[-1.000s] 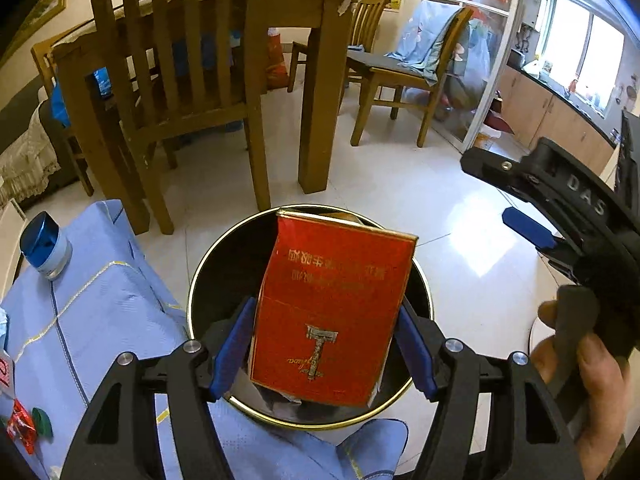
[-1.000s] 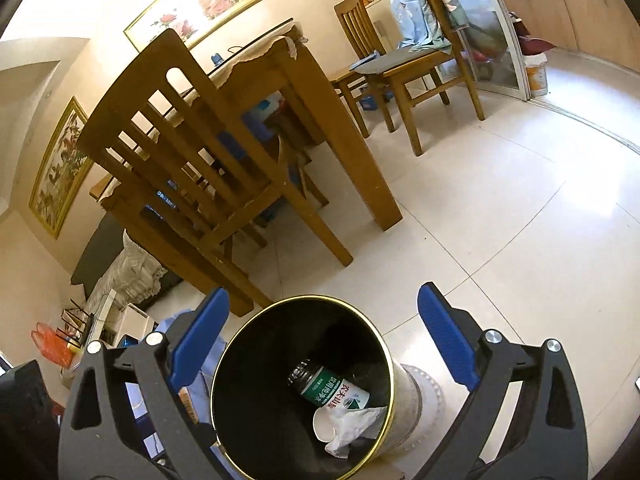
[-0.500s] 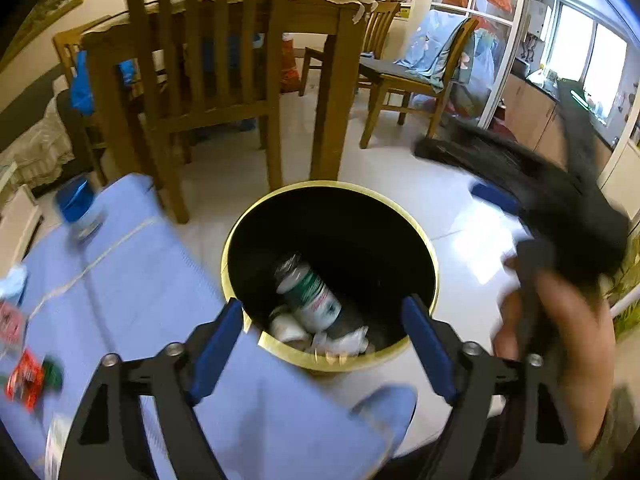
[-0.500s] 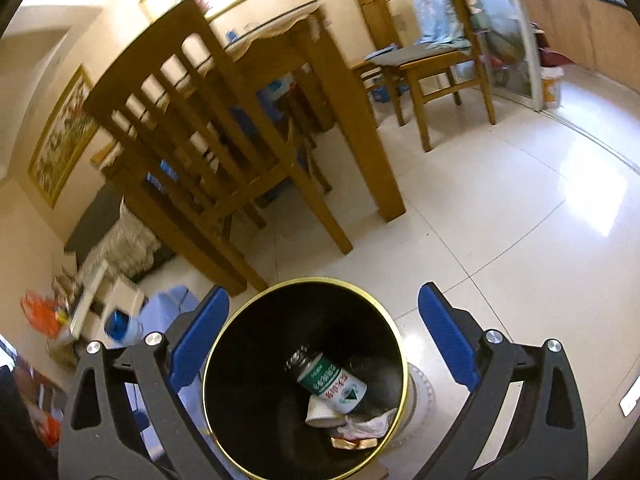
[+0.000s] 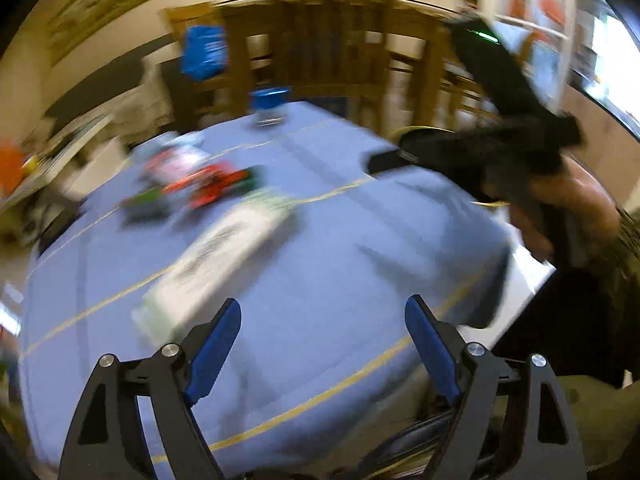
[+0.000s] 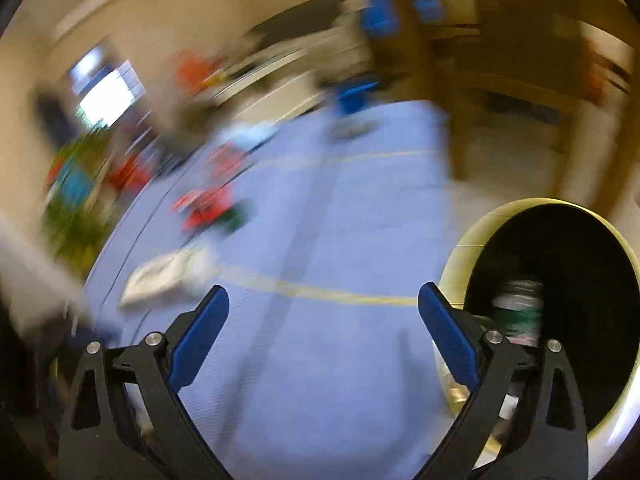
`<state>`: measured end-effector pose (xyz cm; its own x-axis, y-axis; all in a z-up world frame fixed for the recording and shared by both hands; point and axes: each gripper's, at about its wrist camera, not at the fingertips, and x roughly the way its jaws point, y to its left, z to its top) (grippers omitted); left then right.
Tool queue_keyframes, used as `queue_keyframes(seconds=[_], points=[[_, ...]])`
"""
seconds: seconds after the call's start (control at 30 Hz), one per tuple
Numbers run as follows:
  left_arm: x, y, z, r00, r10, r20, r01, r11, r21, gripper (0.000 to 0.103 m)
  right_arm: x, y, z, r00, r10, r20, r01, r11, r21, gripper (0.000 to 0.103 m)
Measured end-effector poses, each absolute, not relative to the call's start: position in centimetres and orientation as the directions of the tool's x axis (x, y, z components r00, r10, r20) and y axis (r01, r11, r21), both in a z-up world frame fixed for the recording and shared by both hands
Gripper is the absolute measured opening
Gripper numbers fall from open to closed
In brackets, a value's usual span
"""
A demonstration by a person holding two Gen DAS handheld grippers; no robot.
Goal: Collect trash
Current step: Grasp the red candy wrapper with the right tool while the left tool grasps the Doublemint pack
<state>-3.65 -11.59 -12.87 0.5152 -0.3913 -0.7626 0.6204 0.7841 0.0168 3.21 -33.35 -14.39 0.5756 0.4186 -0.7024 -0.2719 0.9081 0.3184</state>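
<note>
Both views are motion-blurred. My left gripper (image 5: 323,318) is open and empty above the blue-clothed table (image 5: 328,264). A white flat box (image 5: 216,256) lies on the cloth ahead and left of it, with red and green wrappers (image 5: 208,188) beyond. My right gripper (image 6: 323,308) is open and empty over the same cloth (image 6: 340,248); it also shows at the right of the left wrist view (image 5: 512,152). The black gold-rimmed trash bin (image 6: 560,304) stands at the right, holding a green-labelled bottle (image 6: 518,312). The white box (image 6: 168,276) and red wrappers (image 6: 208,208) lie to the left.
A blue-lidded jar (image 5: 270,106) stands at the table's far edge. Wooden chairs (image 5: 332,52) and a dining table stand behind it. A cluttered shelf (image 6: 80,184) with coloured items sits left of the table. The bin rim (image 5: 416,132) peeks past the table's right corner.
The left gripper dropped the red box into the bin a second ago. Both grippers have since swung left from the bin to over the blue table, still open.
</note>
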Motion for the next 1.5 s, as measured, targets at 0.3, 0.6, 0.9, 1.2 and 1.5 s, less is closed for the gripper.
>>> queue_keyframes(seconds=[0.3, 0.6, 0.9, 1.2, 1.5], points=[[0.4, -1.2, -11.6, 0.606, -0.328, -0.725, 0.399, 0.914, -0.081, 0.085, 9.5, -21.8, -13.1, 0.593, 0.394, -0.702, -0.304, 0.917, 0.258, 0.093], [0.9, 2.8, -13.0, 0.601, -0.332, -0.727, 0.344, 0.929, -0.140, 0.086, 16.6, -17.5, -15.3, 0.539, 0.267, -0.799, -0.304, 0.946, 0.111, 0.068], [2.5, 3.3, -13.4, 0.592, -0.335, -0.733, 0.330, 0.931, -0.159, 0.086, 14.5, -18.2, -14.1, 0.523, 0.353, -0.776, -0.342, 0.921, 0.189, 0.013], [8.6, 0.3, -11.5, 0.603, -0.336, -0.723, 0.331, 0.930, -0.156, 0.086, 8.6, -26.3, -12.7, 0.549, 0.446, -0.706, -0.293, 0.895, 0.337, 0.013], [17.5, -5.6, -13.8, 0.520, -0.371, -0.769, 0.553, 0.832, -0.027, 0.086, 6.2, -33.2, -14.7, 0.601, 0.479, -0.640, -0.189, 0.863, 0.468, 0.013]])
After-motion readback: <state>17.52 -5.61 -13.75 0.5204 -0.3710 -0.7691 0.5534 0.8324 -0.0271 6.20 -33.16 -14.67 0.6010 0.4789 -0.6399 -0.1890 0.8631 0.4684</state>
